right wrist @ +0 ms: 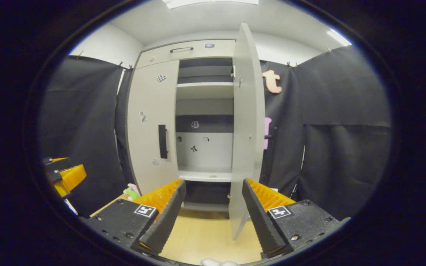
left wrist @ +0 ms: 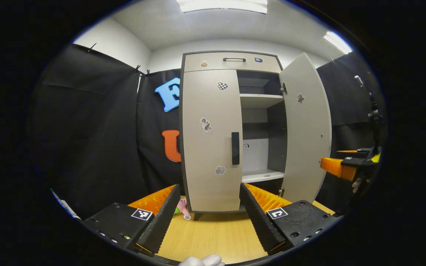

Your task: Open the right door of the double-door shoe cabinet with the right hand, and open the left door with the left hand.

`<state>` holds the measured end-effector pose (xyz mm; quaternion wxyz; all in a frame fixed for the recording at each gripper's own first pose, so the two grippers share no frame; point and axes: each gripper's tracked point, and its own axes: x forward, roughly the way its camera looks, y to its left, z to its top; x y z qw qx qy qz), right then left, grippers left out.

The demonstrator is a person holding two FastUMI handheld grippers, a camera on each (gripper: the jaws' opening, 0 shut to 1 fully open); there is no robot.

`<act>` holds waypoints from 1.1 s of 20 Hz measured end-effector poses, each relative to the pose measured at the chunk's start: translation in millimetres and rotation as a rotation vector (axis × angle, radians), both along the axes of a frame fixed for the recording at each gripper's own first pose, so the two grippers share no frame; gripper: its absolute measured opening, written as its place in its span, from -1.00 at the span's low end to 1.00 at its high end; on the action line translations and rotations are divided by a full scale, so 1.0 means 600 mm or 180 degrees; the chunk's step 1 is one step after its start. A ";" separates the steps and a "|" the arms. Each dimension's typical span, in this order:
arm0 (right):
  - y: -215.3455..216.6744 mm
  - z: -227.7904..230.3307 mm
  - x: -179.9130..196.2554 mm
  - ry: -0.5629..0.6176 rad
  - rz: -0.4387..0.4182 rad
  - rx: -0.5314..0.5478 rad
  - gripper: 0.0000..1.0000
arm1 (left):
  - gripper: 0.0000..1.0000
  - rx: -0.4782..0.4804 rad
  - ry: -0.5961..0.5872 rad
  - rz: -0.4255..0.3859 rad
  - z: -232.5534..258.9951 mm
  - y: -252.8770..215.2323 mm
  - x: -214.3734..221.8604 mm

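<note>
The shoe cabinet (left wrist: 231, 133) stands upright at the far side of the worktop (left wrist: 213, 236), against the black booth wall.

Right door (left wrist: 306, 129): swung open, its free edge turned toward the near side. In the right gripper view the right door (right wrist: 248, 125) is seen almost edge-on, its lower corner reaching down between the claw's two fingers but apart from both.

Left door (left wrist: 211, 140): closed, flush with the cabinet front. Its dark vertical handle (left wrist: 235, 148) sits at the door's right edge, about mid-height. Several small stickers are fixed to the door face.

Interior: the open right half exposes an upper shelf (left wrist: 261, 96) and a lower shelf (left wrist: 261, 175), with a dark band across the back panel between them.

Drawer (left wrist: 231, 62): above both doors, closed, with a horizontal pull handle.

Left claw (left wrist: 209, 218): spread wide, holding nothing. It is over the worktop on the near side of the left door, well apart from the handle.

Right claw (right wrist: 213, 218): spread wide, holding nothing, facing the open right half of the cabinet. In the left gripper view it appears at the far right, just beside the edge of the open door; contact cannot be determined.

A small pink and green toy (left wrist: 181, 207) lies on the worktop at the foot of the left door.

A hand (left wrist: 202, 260) in a white glove is at the near edge of the left gripper view.
</note>
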<state>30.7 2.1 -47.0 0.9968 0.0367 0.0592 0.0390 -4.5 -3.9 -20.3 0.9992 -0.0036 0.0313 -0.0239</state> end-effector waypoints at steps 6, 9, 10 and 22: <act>0.028 -0.041 -0.018 0.0223 0.0045 0.0047 0.97 | 0.92 -0.0033 0.0022 -0.0121 -0.004 -0.013 0.030; 0.019 -0.022 -0.017 0.0179 0.0006 0.0065 0.97 | 0.92 0.0012 -0.0082 -0.0164 0.015 -0.027 0.086; 0.015 -0.016 -0.018 0.0175 -0.0022 0.0072 0.98 | 0.93 0.0015 -0.0127 -0.0192 0.023 -0.037 0.112; -0.030 -0.009 0.007 0.0236 -0.0402 0.0082 0.98 | 0.92 -0.0130 -0.0202 -0.0255 0.016 -0.135 0.453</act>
